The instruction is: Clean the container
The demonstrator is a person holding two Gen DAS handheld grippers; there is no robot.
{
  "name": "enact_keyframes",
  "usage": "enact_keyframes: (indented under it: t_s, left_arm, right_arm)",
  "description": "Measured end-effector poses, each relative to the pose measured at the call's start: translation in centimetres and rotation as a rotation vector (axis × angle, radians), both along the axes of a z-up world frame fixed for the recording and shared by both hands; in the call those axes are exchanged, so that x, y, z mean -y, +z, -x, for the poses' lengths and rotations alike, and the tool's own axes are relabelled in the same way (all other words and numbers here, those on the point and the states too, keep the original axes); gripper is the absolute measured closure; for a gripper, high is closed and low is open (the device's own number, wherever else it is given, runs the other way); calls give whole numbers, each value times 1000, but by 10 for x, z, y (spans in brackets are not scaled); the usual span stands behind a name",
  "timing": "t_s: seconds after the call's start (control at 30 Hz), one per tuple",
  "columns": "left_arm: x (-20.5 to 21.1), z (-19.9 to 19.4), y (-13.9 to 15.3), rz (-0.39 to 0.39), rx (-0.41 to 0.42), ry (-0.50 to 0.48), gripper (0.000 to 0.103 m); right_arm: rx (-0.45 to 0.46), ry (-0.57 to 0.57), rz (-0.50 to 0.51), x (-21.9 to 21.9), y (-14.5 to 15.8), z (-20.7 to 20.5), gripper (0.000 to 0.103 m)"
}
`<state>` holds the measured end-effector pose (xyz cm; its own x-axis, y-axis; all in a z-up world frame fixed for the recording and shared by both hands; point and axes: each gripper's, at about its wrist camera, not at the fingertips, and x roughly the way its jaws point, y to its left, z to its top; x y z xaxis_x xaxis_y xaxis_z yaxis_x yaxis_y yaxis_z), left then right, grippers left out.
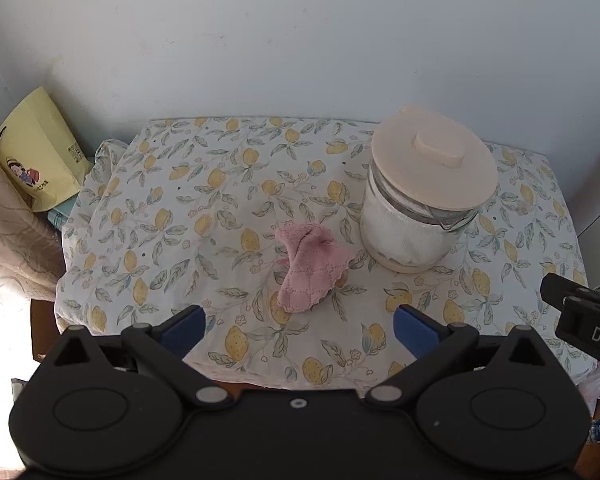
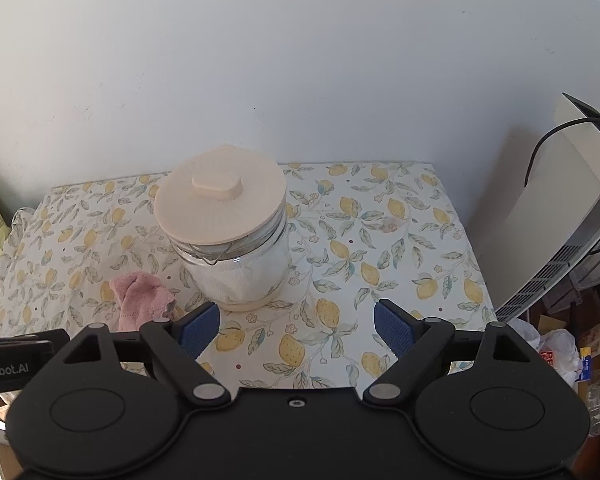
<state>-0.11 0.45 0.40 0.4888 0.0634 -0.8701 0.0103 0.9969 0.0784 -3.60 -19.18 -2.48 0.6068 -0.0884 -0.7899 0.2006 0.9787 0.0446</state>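
A glass jar (image 1: 416, 216) with a cream lid (image 1: 434, 162) is standing upright on the lemon-print cloth (image 1: 220, 184) covering the bench, white material showing inside it. A crumpled pink rag (image 1: 308, 264) is lying just beside the jar. The left hand-held gripper (image 1: 298, 330) and the right hand-held gripper (image 2: 296, 326) are both hovering with fingers spread apart, gripping nothing.
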Motion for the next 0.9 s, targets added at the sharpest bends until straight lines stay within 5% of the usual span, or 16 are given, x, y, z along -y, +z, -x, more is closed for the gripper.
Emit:
enact_keyframes:
  t_s: [0.9]
  left_arm:
    - [8,-1,-1,-11,11,-11,0]
  right_arm:
    - [18,-31,5,1,1,3,14]
